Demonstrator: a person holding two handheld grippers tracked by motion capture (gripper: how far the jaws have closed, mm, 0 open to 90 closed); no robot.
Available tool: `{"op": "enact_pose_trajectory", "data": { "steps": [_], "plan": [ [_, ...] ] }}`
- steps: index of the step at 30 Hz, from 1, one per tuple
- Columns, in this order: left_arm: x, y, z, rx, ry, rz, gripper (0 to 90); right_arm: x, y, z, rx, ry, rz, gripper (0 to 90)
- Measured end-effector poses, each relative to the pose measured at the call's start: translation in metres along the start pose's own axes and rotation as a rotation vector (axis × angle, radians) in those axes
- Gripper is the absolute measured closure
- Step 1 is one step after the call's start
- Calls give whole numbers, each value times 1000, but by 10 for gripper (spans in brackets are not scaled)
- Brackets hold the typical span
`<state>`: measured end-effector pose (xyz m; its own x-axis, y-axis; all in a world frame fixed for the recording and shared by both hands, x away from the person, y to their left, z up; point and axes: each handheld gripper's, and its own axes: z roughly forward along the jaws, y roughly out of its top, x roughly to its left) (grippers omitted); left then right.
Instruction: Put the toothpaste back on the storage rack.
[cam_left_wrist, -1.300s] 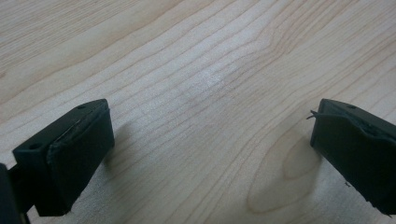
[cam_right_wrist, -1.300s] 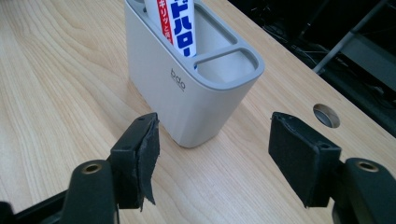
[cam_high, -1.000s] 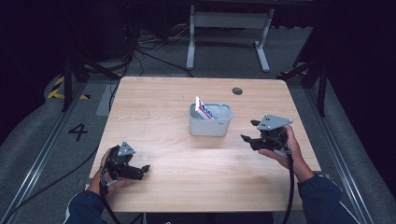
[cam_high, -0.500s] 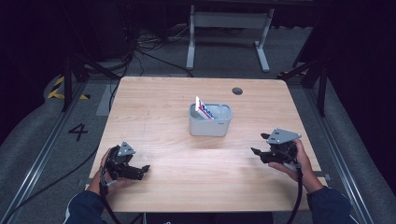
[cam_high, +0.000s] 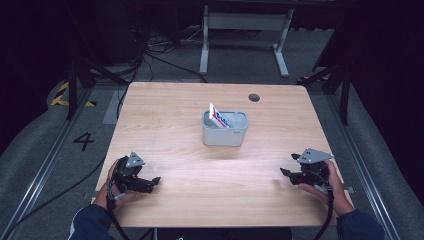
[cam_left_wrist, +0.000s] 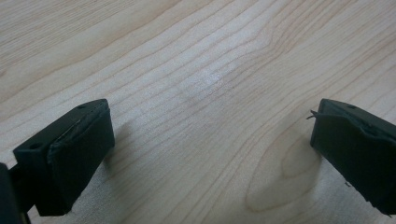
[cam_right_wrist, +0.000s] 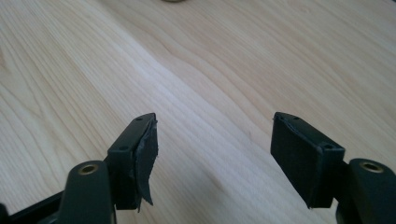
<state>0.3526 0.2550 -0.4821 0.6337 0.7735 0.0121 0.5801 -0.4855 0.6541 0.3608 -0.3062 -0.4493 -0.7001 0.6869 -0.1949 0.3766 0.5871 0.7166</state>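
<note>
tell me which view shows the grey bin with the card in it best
The high view: the rounded grey plastic bin stands mid-table, whole, with a white, red and blue card leaning inside. The two gripper views look at bare wooden tabletop between open jaws.

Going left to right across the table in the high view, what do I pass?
left gripper, jaws open and empty → grey bin holding a white, red and blue packet → right gripper, jaws open and empty, all on the wooden table.
</note>
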Motion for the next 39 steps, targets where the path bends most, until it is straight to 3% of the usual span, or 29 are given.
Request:
{"op": "enact_pose_trajectory", "data": {
  "steps": [8, 9, 10, 18, 21, 31, 33, 39],
  "plan": [
    [0, 0, 0, -2, 1, 0, 1, -6, -26, -7, 19, -14, 75, 295],
    [-1, 0, 0, -1, -1, -6, 1, -6, -31, -8, 18, -5, 93, 294],
    [-3, -1, 0, 5, -8, -37, 1, -7, -34, -9, 13, 5, 110, 291],
    [-3, -1, 0, 5, -8, -32, 1, -12, -61, -14, 21, 19, 215, 237],
    [-2, -1, 0, 2, -3, -23, 1, -14, -69, -15, -10, 28, 262, 228],
    [-4, -2, -1, 1, -3, -43, 1, -14, -70, -16, -6, 25, 258, 212],
    [-3, -2, -1, -3, 11, -20, 1, -14, -70, -16, -6, 25, 258, 212],
    [-4, -2, -1, 0, 11, -34, 2, -14, -70, -16, -6, 22, 260, 210]
  ]
}}
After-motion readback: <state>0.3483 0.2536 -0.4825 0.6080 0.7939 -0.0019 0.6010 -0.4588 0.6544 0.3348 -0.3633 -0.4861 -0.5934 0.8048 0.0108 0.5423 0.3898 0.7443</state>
